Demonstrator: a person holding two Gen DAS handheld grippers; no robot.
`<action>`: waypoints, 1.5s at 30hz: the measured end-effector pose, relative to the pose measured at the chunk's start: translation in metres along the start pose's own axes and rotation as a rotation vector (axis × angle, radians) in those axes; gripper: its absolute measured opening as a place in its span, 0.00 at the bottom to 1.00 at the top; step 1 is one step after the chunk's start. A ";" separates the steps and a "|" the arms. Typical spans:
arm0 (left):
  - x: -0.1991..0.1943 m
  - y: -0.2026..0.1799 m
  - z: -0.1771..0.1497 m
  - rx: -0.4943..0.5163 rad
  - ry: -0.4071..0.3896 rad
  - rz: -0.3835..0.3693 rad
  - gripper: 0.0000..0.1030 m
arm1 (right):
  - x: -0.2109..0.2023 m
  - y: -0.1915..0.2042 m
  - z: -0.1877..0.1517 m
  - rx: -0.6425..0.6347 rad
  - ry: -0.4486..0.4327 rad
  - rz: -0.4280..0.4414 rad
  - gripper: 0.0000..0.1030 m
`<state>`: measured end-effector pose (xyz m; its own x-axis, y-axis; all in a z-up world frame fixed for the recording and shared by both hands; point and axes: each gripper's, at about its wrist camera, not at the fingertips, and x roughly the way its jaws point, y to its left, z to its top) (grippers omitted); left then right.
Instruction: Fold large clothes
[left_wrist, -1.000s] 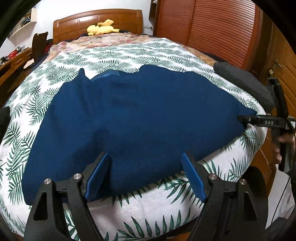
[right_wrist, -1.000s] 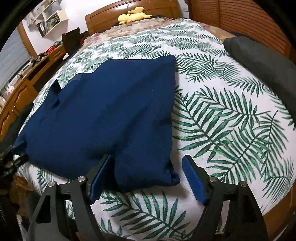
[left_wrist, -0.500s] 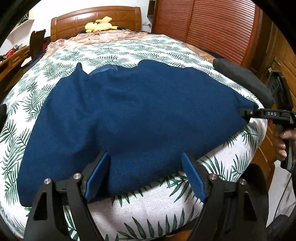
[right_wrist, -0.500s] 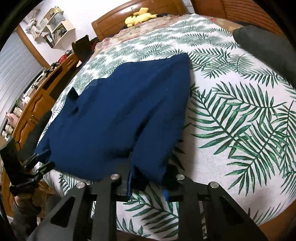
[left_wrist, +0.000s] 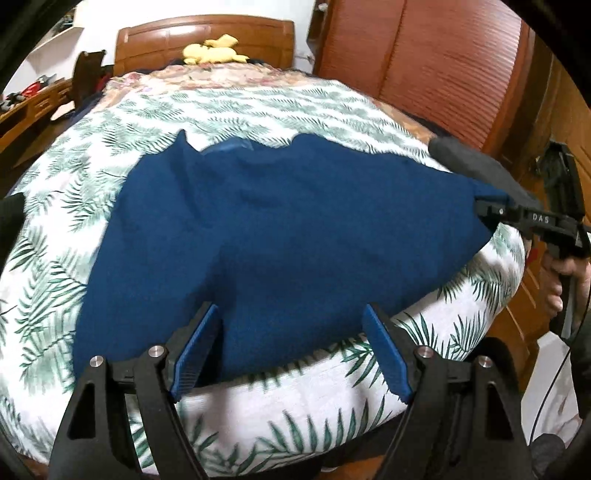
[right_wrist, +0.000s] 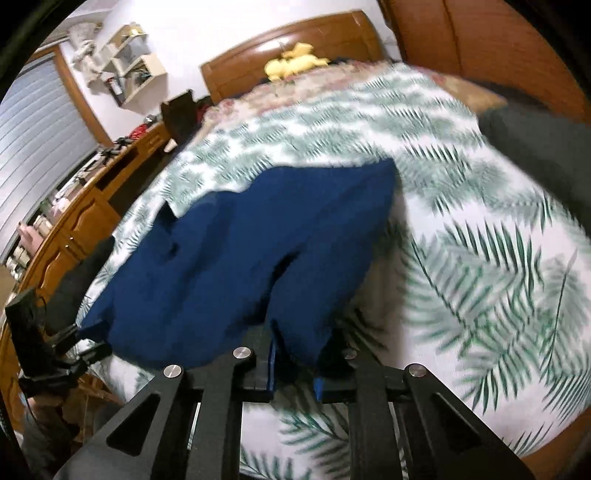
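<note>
On the fern-print bedspread (left_wrist: 258, 107), the navy garment (left_wrist: 280, 236) is lying spread flat. The left gripper (left_wrist: 291, 350) is hovering at its near hem, jaws standing wide, blue pads (left_wrist: 195, 347) flanking the cloth without pinching it. The right gripper (right_wrist: 293, 373) is clamping the garment's near corner, jaws narrowed on the fabric and raising it off the bedspread. A dark grey cushion (left_wrist: 476, 166) is lying just beyond that corner. A yellow plush toy (left_wrist: 214, 53) is resting against the wooden headboard (left_wrist: 207, 35).
</note>
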<state>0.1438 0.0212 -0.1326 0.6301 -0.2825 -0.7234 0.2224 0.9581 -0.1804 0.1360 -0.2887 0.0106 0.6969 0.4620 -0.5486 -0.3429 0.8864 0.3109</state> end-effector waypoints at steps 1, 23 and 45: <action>-0.007 0.004 0.000 -0.006 -0.014 0.004 0.78 | -0.003 0.010 0.008 -0.024 -0.015 0.005 0.14; -0.110 0.153 -0.059 -0.189 -0.102 0.194 0.78 | 0.114 0.305 -0.005 -0.503 0.124 0.214 0.19; -0.127 0.106 -0.048 -0.136 -0.133 0.238 0.78 | 0.078 0.228 0.005 -0.472 0.045 0.120 0.39</action>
<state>0.0517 0.1608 -0.0924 0.7466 -0.0440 -0.6638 -0.0395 0.9931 -0.1103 0.1152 -0.0506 0.0429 0.6107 0.5529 -0.5669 -0.6745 0.7383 -0.0066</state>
